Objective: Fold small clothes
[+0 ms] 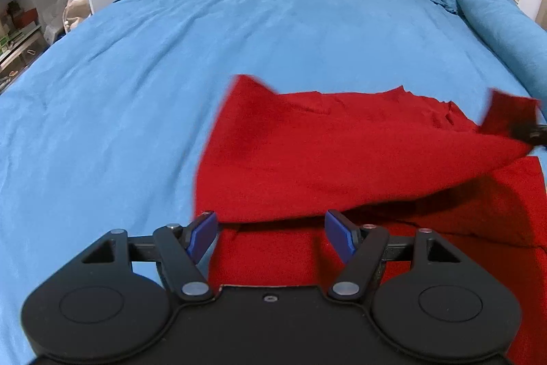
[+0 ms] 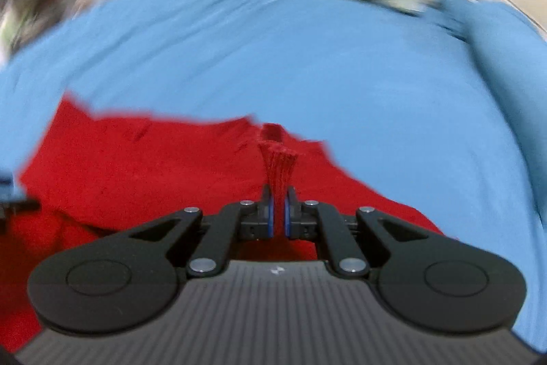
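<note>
Pinching a bunched edge of the red garment (image 2: 136,166) in my right jaws (image 2: 278,211), lifting it to fold over; left jaws (image 1: 271,233) spread, empty above the cloth on the bed (image 1: 136,91).

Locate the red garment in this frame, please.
The red garment lies on the blue bedspread at the near edge, right of centre in the left wrist view. The right tongs pinch one bunched edge; the open left tongs hover just before it.
</note>
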The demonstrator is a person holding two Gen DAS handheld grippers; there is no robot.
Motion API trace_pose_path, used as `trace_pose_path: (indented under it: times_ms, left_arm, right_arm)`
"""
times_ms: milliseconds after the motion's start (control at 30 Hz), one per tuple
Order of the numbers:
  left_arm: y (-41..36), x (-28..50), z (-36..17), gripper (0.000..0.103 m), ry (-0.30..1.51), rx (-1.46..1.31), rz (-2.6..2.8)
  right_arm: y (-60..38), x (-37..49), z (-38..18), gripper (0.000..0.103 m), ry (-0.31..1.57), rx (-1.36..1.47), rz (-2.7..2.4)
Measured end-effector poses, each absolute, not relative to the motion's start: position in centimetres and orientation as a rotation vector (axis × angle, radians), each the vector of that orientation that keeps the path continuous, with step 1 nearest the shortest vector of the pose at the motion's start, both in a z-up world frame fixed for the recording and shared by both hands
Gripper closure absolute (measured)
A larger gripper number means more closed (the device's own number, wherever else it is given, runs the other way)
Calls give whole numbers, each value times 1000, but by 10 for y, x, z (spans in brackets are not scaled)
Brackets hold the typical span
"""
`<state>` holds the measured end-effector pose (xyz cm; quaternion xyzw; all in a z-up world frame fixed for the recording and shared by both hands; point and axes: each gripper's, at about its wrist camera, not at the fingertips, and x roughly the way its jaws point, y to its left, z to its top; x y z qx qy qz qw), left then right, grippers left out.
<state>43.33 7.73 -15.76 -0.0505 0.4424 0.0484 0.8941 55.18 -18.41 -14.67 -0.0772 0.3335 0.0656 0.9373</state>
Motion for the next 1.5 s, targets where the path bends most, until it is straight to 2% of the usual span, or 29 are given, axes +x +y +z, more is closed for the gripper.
trace_pose_path:
  times_ms: [267,567,767,833,867,933,967,1067,1133,1267,1333,1500]
  left_arm:
    - [74,436,-181,29,970,-38,82]
    - [80,440,-192,29,979,18,91]
    - [88,440,-195,26,970,31,141]
    - [93,441,-195,26,968,35,188]
    - [97,441,-195,25,972,30,215]
    - [105,441,-193,24,985,2,254]
    - [107,440,-190,26,989,-15,258]
    - [103,433,-182,25,982,14,251]
    - [98,429,-182,19,985,43,236]
    - [93,425,-194,19,1022,47,227]
    - [95,422,-197,18,1020,31,226]
    - [105,415,-184,18,997,8,236]
  right_arm:
    - [-237,531,-212,82,820,3,-39]
    - [-243,507,-174,82,642,-8,-73]
    - [-255,512,-214,81,765,-70,-79]
    - [-257,512,-218,74,777,-67,-104]
    - [-260,509,-217,57,771,-50,-133]
    - [-261,502,-210,33,760,-53,-210]
    - [-259,498,-206,29,749,-60,-233]
    - [-251,488,-193,25,693,-40,-147]
    - [-244,490,-194,22,700,-40,-48]
    - [-248,510,-221,21,805,-21,-34]
    - [-259,509,-227,20,794,31,-23]
    - [-265,499,-209,20,786,4,-48]
